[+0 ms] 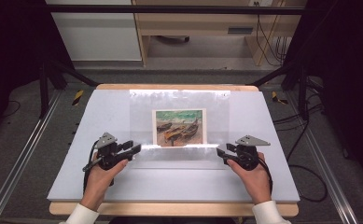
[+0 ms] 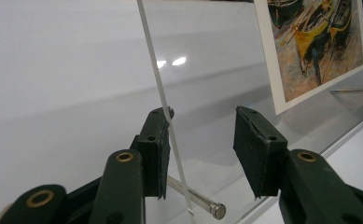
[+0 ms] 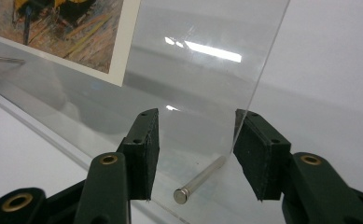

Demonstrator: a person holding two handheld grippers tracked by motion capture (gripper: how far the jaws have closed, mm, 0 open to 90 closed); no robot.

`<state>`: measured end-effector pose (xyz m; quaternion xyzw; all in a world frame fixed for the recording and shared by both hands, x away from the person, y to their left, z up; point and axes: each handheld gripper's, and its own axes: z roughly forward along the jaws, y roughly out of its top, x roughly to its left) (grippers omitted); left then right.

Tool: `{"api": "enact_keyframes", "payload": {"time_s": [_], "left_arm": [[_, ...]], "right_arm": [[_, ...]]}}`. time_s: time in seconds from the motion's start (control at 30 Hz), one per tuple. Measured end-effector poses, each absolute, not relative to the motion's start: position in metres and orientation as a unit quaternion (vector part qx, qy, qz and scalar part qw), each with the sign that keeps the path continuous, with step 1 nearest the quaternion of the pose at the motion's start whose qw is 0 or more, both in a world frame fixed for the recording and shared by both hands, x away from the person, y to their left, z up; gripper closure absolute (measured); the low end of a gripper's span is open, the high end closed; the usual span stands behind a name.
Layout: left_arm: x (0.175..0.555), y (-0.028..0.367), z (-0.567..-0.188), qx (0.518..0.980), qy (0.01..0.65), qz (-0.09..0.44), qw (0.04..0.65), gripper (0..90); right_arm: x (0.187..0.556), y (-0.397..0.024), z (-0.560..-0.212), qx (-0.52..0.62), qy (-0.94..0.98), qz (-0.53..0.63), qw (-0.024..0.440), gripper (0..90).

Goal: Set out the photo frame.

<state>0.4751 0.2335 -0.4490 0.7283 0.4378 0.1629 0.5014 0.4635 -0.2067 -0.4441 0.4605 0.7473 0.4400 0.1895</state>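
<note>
A print of beached boats [image 1: 179, 127] stands behind a clear acrylic sheet [image 1: 216, 112] in the middle of the white mat [image 1: 90, 121]. The sheet's near edge is lifted. My left gripper [image 1: 137, 148] is at its near left corner, jaws apart. In the left gripper view [image 2: 203, 116] the sheet's edge [image 2: 158, 84] runs past the left pad, and a metal pin [image 2: 195, 199] lies low between the jaws, untouched. My right gripper [image 1: 220, 150] is at the near right corner. In the right gripper view [image 3: 197, 116] its jaws straddle another pin [image 3: 200, 179], with the sheet's edge [image 3: 258, 84] by the right pad.
A second clear sheet [image 1: 179, 162] lies flat on the mat in front of the print. The mat covers a wooden table [image 1: 170, 87]. Black frame posts and cables stand beyond the table's sides, and metal rails [image 1: 20, 158] run along the floor.
</note>
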Motion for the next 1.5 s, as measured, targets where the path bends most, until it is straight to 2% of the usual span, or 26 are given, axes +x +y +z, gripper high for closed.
{"api": "enact_keyframes", "payload": {"time_s": [1.4, 1.5], "left_arm": [[0.465, 0.236, -0.449, 0.746, 0.421, 0.173, 0.487, 61.5], [0.463, 0.236, -0.449, 0.746, 0.425, 0.160, 0.488, 61.9]], "right_arm": [[0.450, -0.208, -0.447, 0.455, 0.753, 0.430, 0.201, 58.6], [0.449, -0.208, -0.448, 0.454, 0.755, 0.429, 0.201, 59.3]]}}
